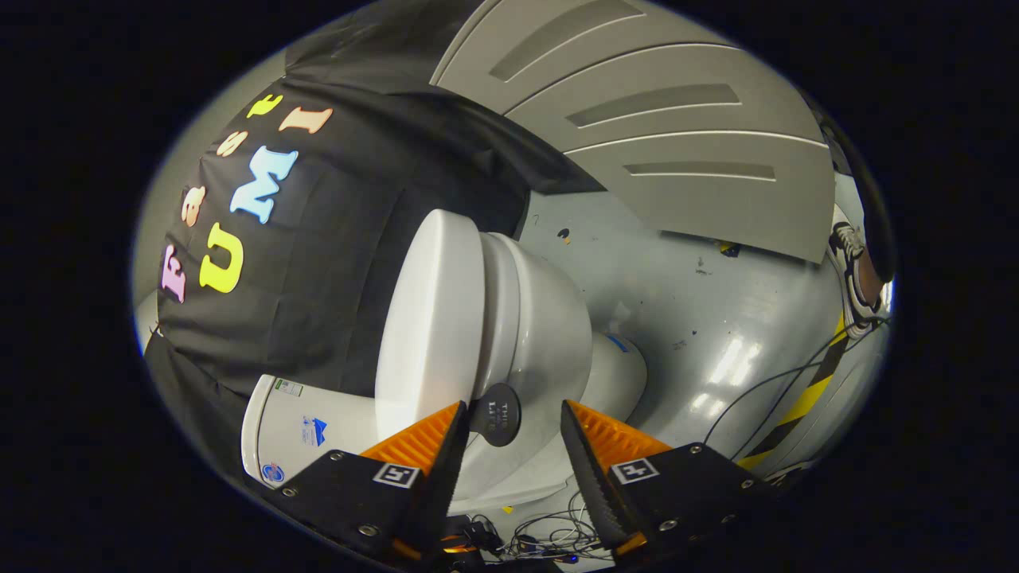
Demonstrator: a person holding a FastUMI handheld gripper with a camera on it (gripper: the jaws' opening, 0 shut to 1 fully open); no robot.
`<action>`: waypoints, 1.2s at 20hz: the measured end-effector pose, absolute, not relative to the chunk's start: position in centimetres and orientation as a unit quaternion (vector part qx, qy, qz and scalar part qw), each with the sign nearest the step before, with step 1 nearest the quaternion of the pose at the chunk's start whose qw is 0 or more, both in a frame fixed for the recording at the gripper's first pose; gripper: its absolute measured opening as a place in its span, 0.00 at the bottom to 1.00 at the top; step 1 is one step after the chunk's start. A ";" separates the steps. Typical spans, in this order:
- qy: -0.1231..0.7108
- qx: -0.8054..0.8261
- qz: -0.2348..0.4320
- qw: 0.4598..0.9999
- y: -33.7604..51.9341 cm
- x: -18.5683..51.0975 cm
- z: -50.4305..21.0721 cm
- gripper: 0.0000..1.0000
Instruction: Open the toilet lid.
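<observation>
Toilet lid [430, 318], one broad white panel, lies closed on the single toilet [541, 334] standing on the grey floor [716, 318] against the booth's black cloth wall; it looks rigid, smooth and likely slippery, moderately light on its hinge, best taken at the free rim opposite the tank [294, 430]. One gripper [509, 446] has its fingers spread and empty, lid edge and a small dark round sticker [495, 414] just ahead between them.

White toilet lid [430, 318], grey floor [677, 318], yellow-black striped tape [812, 390]
</observation>
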State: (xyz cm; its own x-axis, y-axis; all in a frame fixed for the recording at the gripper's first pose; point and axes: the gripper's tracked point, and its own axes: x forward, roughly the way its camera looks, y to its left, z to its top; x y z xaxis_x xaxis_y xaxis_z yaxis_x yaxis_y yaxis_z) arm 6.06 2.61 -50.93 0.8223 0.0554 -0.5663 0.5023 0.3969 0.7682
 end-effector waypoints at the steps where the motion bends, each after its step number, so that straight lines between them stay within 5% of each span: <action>1: 0.250 0.544 -0.136 0.789 2.5 6.2 -50.5 0.64; 6: 0.237 0.588 -0.111 0.766 3.8 7.7 -51.8 0.47; 10: 0.218 0.595 -0.100 0.767 3.6 8.2 -50.7 0.18; 24: 0.215 0.567 -0.089 0.790 3.5 8.8 -50.3 0.00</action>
